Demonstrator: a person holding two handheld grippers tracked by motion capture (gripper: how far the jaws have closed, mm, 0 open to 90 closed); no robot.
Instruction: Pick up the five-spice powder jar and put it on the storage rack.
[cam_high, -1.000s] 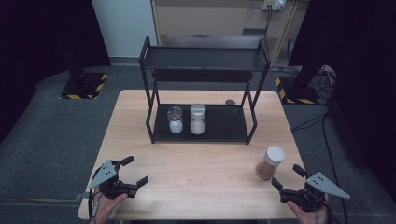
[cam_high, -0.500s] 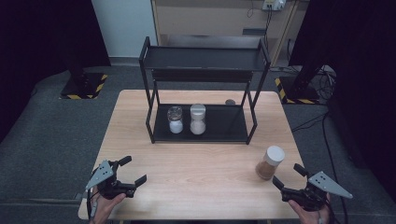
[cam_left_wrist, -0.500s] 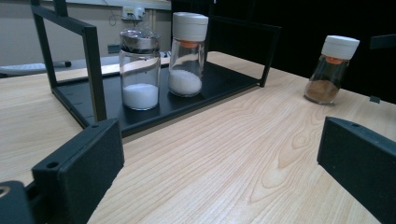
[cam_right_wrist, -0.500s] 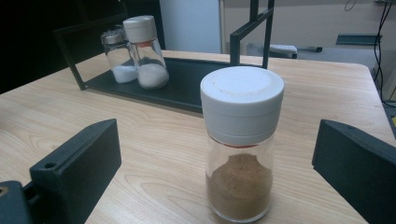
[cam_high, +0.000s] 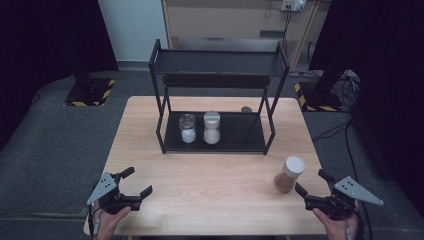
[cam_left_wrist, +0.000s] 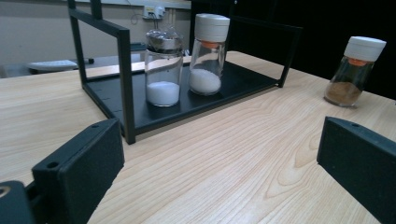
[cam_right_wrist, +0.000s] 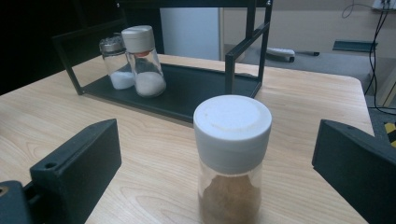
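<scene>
High view, lower right of frame: right gripper (cam_high: 312, 182) sits low over the wooden table (cam_high: 220, 180), held by a hand at the bottom edge. Jaws spread wide, nothing between them. Just up and left of its tips stands the brown spice jar (cam_high: 289, 174), upright, white cap, brown powder in the lower part. Jar and jaws are apart, not touching.

Right gripper view: the same jar (cam_right_wrist: 232, 158) fills the lower centre, framed by the two black jaws at lower left and lower right, with clear gaps on both sides (the jar is near the lens but not yet between the jaw pads, as far as I can tell).

High view, lower left: left gripper (cam_high: 137, 182), also held by a hand, jaws parted and empty, well apart from the brown jar. In the left gripper view that jar (cam_left_wrist: 355, 72) appears at the upper right.

Centre of the high view: black two-tier rack (cam_high: 218, 64) on the table. On its bottom shelf, left of centre, stand a metal-capped shaker (cam_high: 187, 128) and a white-capped jar (cam_high: 211, 127), both holding white grains, just beside each other.

Small dark round object (cam_high: 246, 109) on the table behind the rack; too small to identify.
</scene>
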